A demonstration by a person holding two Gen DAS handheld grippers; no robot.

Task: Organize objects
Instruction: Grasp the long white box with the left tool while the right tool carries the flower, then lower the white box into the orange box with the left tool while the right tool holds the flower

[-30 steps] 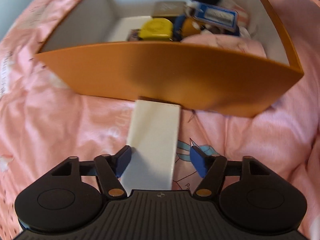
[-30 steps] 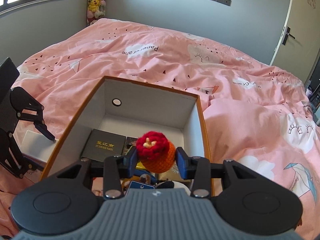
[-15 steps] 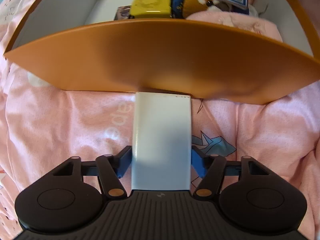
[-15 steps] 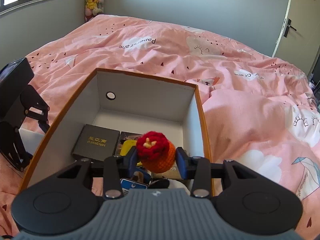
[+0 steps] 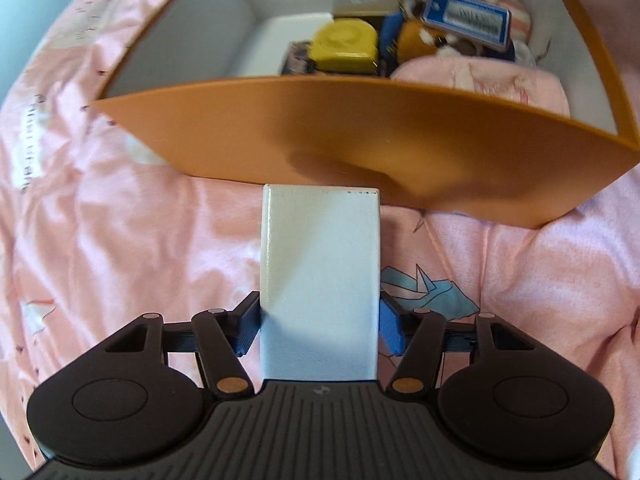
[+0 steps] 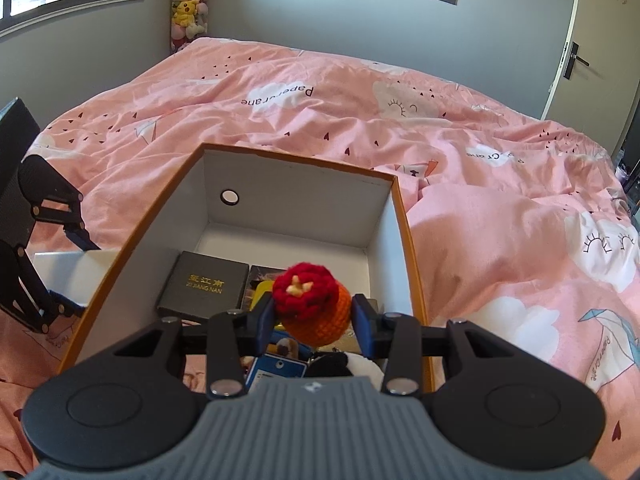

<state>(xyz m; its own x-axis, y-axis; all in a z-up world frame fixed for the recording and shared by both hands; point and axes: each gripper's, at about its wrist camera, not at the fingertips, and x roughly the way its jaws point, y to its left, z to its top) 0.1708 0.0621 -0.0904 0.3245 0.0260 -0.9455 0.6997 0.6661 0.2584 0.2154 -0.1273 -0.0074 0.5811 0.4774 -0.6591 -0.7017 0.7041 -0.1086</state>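
On a bed with a pink duvet [image 6: 460,168], the left gripper [image 5: 318,322] points steeply down at a white box [image 5: 320,276] lying just outside the near wall of an orange cardboard box [image 5: 360,136]. The white box's long axis runs straight ahead from the gripper toward that wall, its far end almost touching it. The jaws are closing with the white box between them; the blue pads look to be at its two long sides, though a firm grip cannot be confirmed. To the right, the right gripper [image 6: 314,320] hovers over the open orange box, pinching a crocheted orange ball with a red top [image 6: 314,304]. Readable writing: a black case [image 6: 202,286] inside the box reads "JI JIANG NAN" under gold characters; the duvet is printed "PaperCrane".
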